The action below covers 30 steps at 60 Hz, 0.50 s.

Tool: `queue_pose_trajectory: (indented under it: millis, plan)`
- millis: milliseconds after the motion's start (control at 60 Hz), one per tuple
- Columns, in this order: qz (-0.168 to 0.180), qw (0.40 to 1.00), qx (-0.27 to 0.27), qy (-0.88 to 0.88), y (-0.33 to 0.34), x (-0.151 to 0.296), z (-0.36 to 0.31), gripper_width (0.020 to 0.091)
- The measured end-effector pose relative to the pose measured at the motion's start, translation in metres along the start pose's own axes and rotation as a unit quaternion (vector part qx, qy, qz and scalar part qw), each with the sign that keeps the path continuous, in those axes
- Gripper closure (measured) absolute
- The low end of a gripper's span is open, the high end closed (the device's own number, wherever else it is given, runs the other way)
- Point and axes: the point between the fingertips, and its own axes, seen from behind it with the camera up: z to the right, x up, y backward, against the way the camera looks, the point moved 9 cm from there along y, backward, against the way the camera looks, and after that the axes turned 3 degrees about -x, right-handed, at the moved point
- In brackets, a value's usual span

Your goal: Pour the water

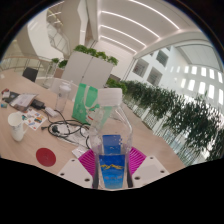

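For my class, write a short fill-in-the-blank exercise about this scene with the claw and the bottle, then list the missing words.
1. The claw grips a clear bottle whose label is ____.
2. The bottle's cap is ____ in colour.
3. On the table, beyond the claw's fingers, lies a round ____ disc.
4. A row of ____ plants runs along beside the table.

Missing words: blue; white; red; green

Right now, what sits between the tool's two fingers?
In the gripper view, a clear water bottle with a blue label stands between the pink-padded fingers of the tool, which press on it.
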Motion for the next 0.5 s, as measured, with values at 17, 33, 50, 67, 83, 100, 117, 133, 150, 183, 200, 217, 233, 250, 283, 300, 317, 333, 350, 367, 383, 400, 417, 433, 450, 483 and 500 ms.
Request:
queue_pose_trajectory:
  millis: [17,33,50,67,83,100,117,133,150,183,200,217,233,250,283,300,317,333,350,367,383,400,417,433,450,483,500]
  plan:
    - [0.007,1.000,-0.002,0.026,0.001,0.011,-0.007,0.0720]
    - [0.013,0.999,-0.004,0.052,0.003,0.022,-0.016,0.0721]
    - [0.019,0.997,-0.006,0.078,0.004,0.032,-0.024,0.0720]
    - [0.023,0.994,-0.004,0.105,0.011,0.044,-0.022,0.0720]
    - [0.027,0.991,-0.007,0.132,0.011,0.052,-0.032,0.0720]
    - [0.030,0.987,-0.007,0.158,0.015,0.061,-0.031,0.0720]
    - [0.033,0.982,-0.010,0.183,0.003,0.064,-0.050,0.0720]
    - [0.036,0.976,-0.014,0.212,0.005,0.071,-0.061,0.0720]
    - [0.041,0.970,-0.017,0.240,0.006,0.078,-0.072,0.0720]
    - [0.049,0.954,-0.029,0.296,0.005,0.088,-0.097,0.0720]
    - [0.050,0.944,-0.039,0.325,0.003,0.092,-0.108,0.0722]
    - [0.049,0.930,-0.046,0.360,0.019,0.100,-0.103,0.0722]
    - [0.050,0.918,-0.061,0.388,0.005,0.097,-0.124,0.0722]
    - [0.049,0.904,-0.068,0.418,0.005,0.099,-0.134,0.0720]
    - [0.047,0.876,-0.069,0.475,0.005,0.099,-0.157,0.0719]
    - [0.047,0.862,-0.065,0.501,0.004,0.098,-0.169,0.0722]
    - [0.046,0.848,-0.059,0.524,0.005,0.098,-0.170,0.0721]
    - [0.045,0.834,-0.057,0.548,0.005,0.098,-0.179,0.0723]
    - [0.043,0.818,-0.056,0.570,0.005,0.097,-0.186,0.0722]
    - [0.043,0.803,-0.056,0.592,0.005,0.097,-0.193,0.0722]
    - [0.043,0.787,-0.058,0.613,0.005,0.096,-0.198,0.0722]
    - [0.041,0.770,-0.061,0.634,0.004,0.096,-0.202,0.0723]
    - [0.040,0.754,-0.065,0.653,0.004,0.096,-0.206,0.0721]
    - [0.036,0.737,-0.064,0.672,0.008,0.096,-0.206,0.0722]
    - [0.032,0.719,-0.048,0.692,-0.003,0.105,-0.204,0.0720]
    - [0.026,0.691,-0.051,0.721,-0.004,0.104,-0.209,0.0720]
    - [0.023,0.677,-0.051,0.734,-0.004,0.104,-0.211,0.0721]
